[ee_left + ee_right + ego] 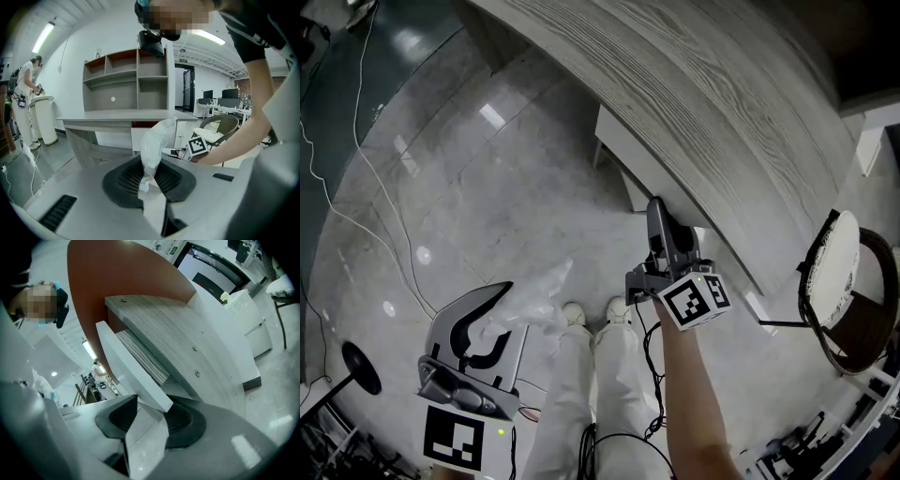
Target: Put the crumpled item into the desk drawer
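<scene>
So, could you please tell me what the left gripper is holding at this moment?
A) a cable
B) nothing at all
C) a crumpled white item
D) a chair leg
C: in the left gripper view, the left gripper has its jaws closed on the lower end of the crumpled item, which sticks up out of them.

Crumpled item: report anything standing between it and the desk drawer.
Nothing visible does. The crumpled item, gripped in the left gripper, hangs over the floor short of the desk. The desk drawer appears pulled out, and only the right gripper, open around its front edge, is at it.
</scene>
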`<state>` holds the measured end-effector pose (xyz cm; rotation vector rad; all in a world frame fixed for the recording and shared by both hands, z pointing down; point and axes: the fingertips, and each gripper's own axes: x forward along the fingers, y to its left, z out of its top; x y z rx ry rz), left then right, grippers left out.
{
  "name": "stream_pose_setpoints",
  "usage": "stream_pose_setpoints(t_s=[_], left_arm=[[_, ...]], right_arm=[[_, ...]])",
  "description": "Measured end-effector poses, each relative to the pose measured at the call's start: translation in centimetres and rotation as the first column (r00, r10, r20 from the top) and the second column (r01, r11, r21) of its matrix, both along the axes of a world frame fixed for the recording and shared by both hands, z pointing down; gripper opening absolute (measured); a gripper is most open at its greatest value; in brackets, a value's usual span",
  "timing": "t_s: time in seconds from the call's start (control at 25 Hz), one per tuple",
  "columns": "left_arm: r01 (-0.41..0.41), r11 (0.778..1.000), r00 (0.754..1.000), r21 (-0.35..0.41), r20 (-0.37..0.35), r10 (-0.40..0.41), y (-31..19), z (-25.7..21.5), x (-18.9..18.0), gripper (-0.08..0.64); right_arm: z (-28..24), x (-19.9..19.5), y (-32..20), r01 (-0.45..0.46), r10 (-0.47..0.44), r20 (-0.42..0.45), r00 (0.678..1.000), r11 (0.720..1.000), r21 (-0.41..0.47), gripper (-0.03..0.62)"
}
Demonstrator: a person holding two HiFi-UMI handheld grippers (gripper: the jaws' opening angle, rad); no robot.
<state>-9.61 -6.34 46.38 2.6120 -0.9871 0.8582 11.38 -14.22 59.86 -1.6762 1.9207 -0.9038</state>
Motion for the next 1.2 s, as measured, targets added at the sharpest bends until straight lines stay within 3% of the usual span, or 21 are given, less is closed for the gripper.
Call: stream_pose_setpoints(t_s=[0.36, 0.88, 1.2], left_arm=[[-0.004, 1.000, 1.000, -0.003, -0.005, 0.004, -0.4, 0.4, 0.2, 0.060], [0.005, 1.000, 1.000, 0.004, -0.003, -0.005, -1.1, 0.4, 0.0, 0.060], [0.009, 1.000, 1.000, 0.009, -0.007, -0.009, -1.4, 0.4, 0.2, 0.061]], right_arm=[[-0.3, -0.8, 0.6, 0.100, -0.097, -0.077, 0.992, 0.994, 0.036, 0.114], [-0.6, -1.6, 1.5, 0.158, -0.152, -0.147, 0.977, 0.987, 0.031, 0.086], [-0.4, -4.6, 3.7, 0.237, -0.232, -0.173, 0.957, 0.972, 0.008, 0.075]])
